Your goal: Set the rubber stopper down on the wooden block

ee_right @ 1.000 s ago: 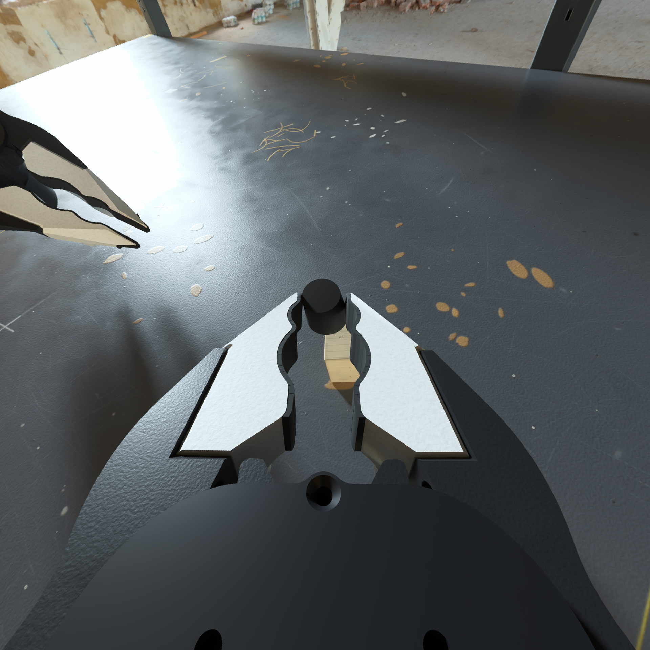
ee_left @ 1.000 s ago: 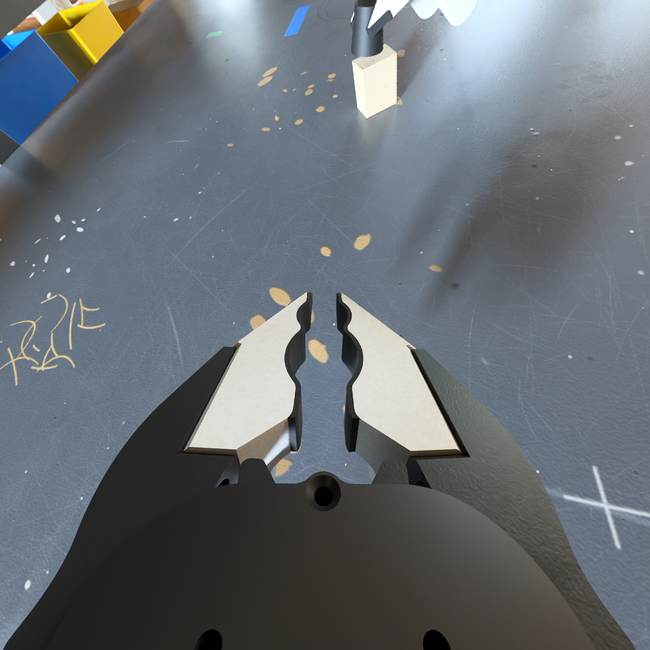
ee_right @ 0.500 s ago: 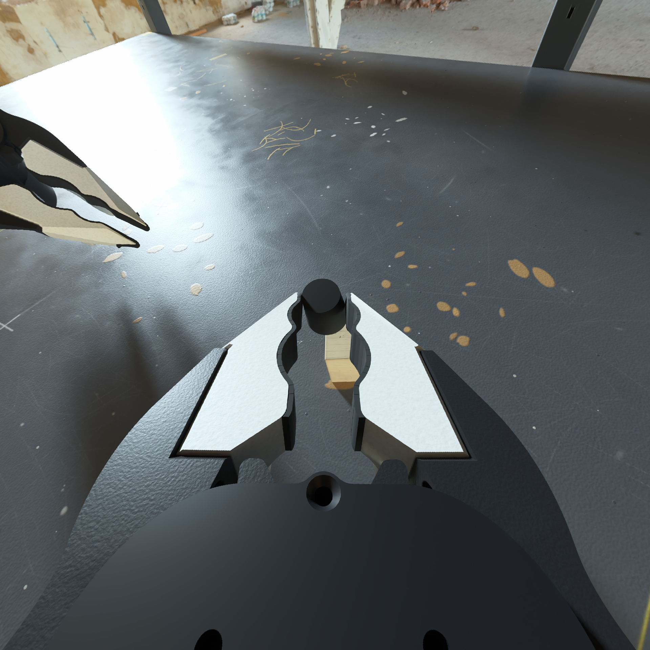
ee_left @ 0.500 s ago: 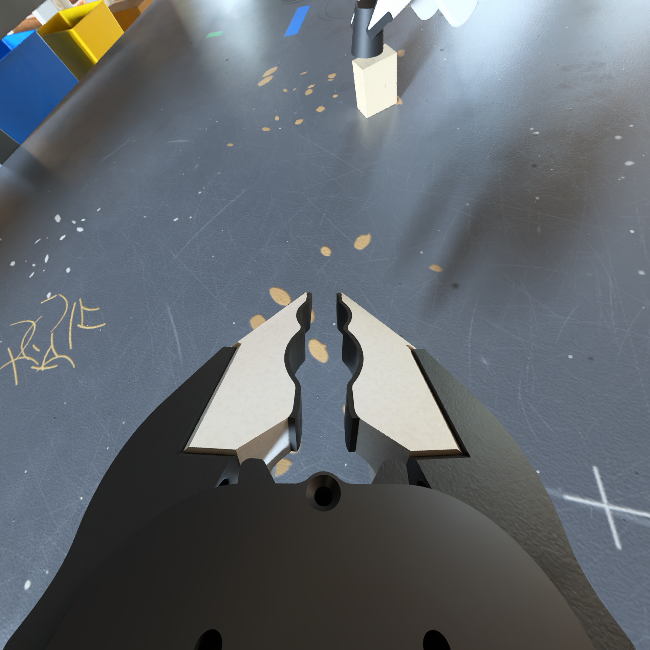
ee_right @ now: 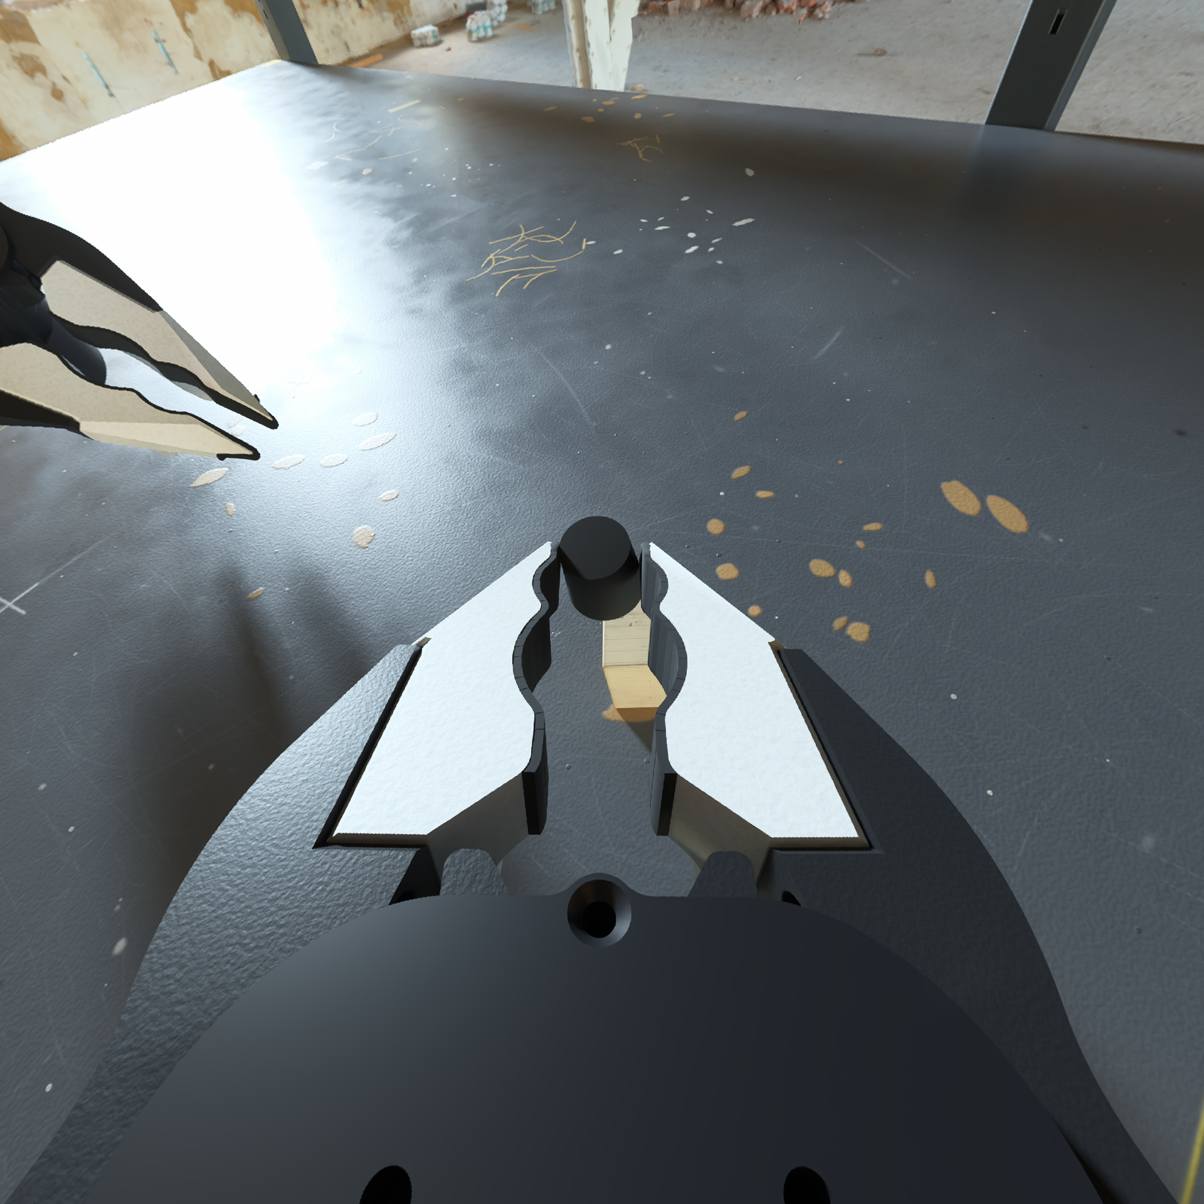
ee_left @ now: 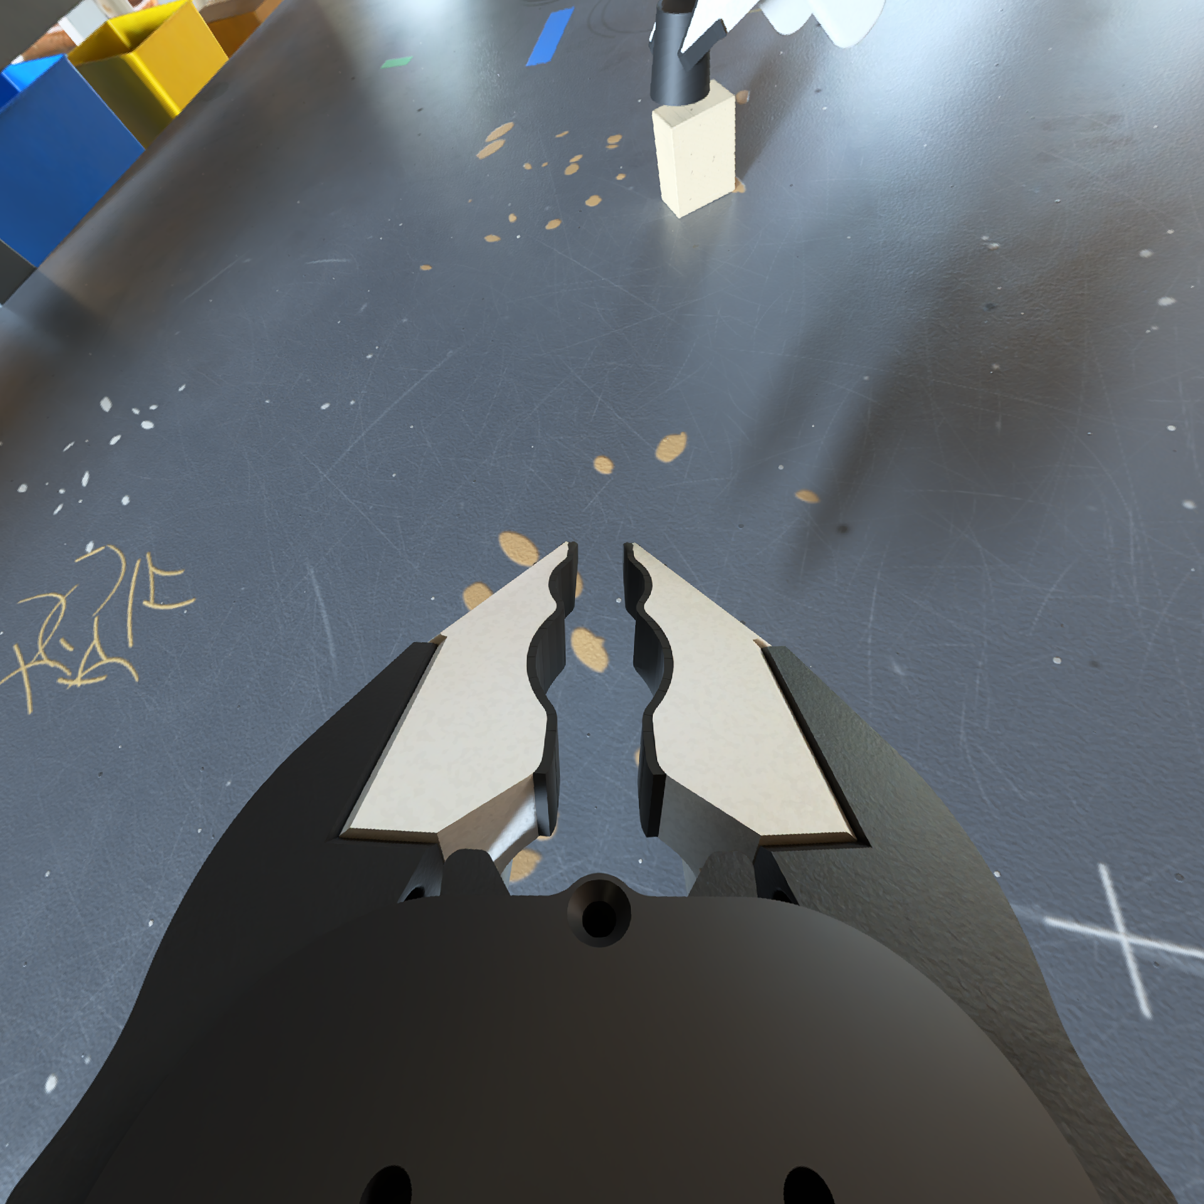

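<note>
My right gripper [ee_right: 599, 554] is shut on the black rubber stopper [ee_right: 598, 567] and holds it upright. The pale wooden block [ee_right: 629, 671] stands directly below it, partly hidden by the stopper and my fingers. In the left wrist view the stopper [ee_left: 677, 65] meets the top of the block [ee_left: 697, 156] near its left edge, with the white fingers of the right gripper [ee_left: 700, 32] still around it. My left gripper [ee_left: 599, 554] is empty, its jaws a narrow gap apart, low over the table far from the block. It also shows in the right wrist view [ee_right: 264, 440].
A blue box [ee_left: 52, 156] and a yellow box [ee_left: 150, 58] stand at the far left. A blue tape strip [ee_left: 549, 36] lies beyond the block. The dark scratched table [ee_right: 847, 326] carries paint spots and chalk marks; its far edge [ee_right: 782, 114] shows.
</note>
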